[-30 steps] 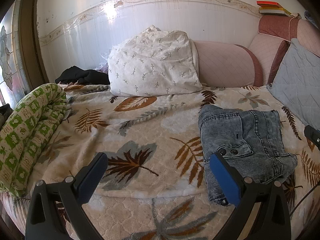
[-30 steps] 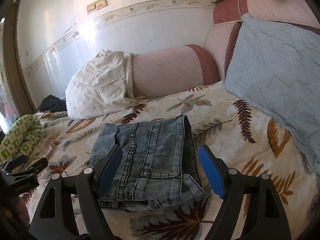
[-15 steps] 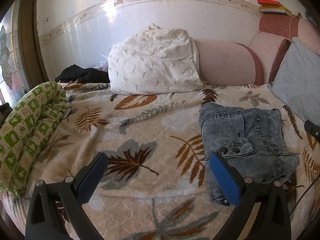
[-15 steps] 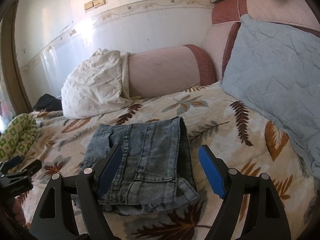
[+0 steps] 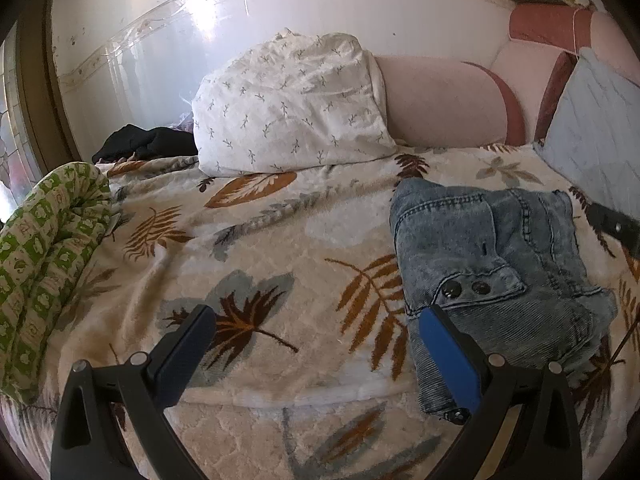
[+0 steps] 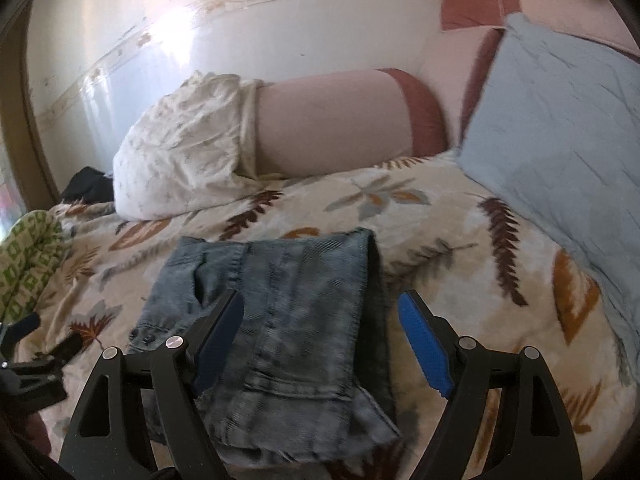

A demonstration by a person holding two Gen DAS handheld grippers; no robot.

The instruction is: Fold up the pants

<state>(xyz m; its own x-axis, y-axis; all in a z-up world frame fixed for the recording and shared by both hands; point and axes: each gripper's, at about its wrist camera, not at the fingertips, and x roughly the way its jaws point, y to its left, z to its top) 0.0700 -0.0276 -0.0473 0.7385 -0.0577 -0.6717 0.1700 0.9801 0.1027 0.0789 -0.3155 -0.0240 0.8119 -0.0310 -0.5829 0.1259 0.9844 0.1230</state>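
on the leaf-print blanket (image 5: 260, 272) the pants (image 5: 492, 264) lie folded into a compact denim stack, so we hold our left gripper (image 5: 316, 344) and right gripper (image 6: 320, 332) above it, both spread apart and empty, since the folding looks finished.

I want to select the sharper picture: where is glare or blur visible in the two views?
Left wrist view: strong glare on the wall; the jeans are sharp. Right wrist view: similar glare on the wall, jeans smeared by motion blur; both bent by fisheye.

Pants (image 5: 492, 264): faded blue denim, folded into compact, seemingly rectangular bundle, lying flat on leaf-print bedspread (image 5: 256, 240).
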